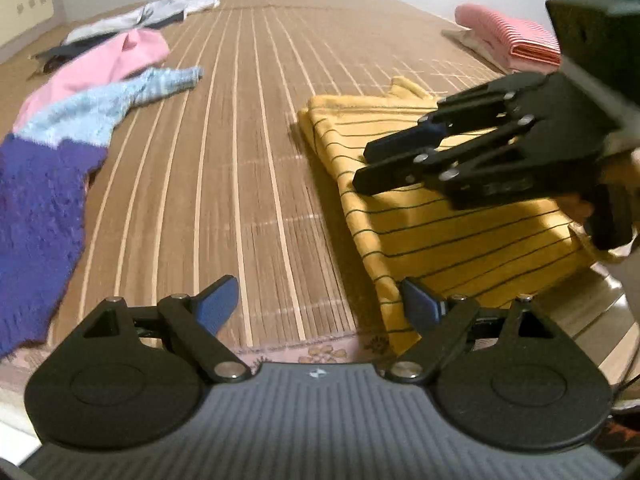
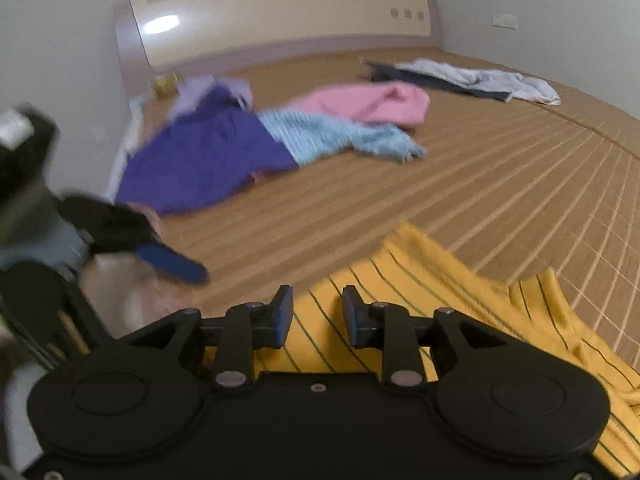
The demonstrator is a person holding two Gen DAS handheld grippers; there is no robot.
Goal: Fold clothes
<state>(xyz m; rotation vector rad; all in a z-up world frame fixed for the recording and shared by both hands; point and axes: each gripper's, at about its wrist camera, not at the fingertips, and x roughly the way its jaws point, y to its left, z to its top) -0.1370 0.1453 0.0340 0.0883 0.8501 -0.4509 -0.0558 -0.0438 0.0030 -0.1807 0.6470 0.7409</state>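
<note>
A folded yellow shirt with thin dark stripes (image 1: 440,236) lies on the brown bamboo mat (image 1: 248,140) of a bed, toward the right. My left gripper (image 1: 320,304) stands wide open over the mat's near edge, its right finger beside the shirt's near corner, with nothing between the fingers. My right gripper (image 1: 362,168) hovers over the shirt's left part, jaws a narrow gap apart. In the right wrist view the right gripper (image 2: 316,314) shows that gap, with only the yellow shirt (image 2: 440,280) lying flat below it and no cloth pinched. One blue finger (image 2: 172,264) of the left gripper shows at the left.
A purple and light blue knit garment (image 1: 36,216) (image 2: 200,160) lies unfolded at the left, a pink garment (image 1: 112,60) (image 2: 372,104) behind it, and white and dark clothes (image 1: 160,12) (image 2: 480,78) farther back. A folded pink striped stack (image 1: 508,36) sits far right. The headboard (image 2: 280,12) bounds the bed.
</note>
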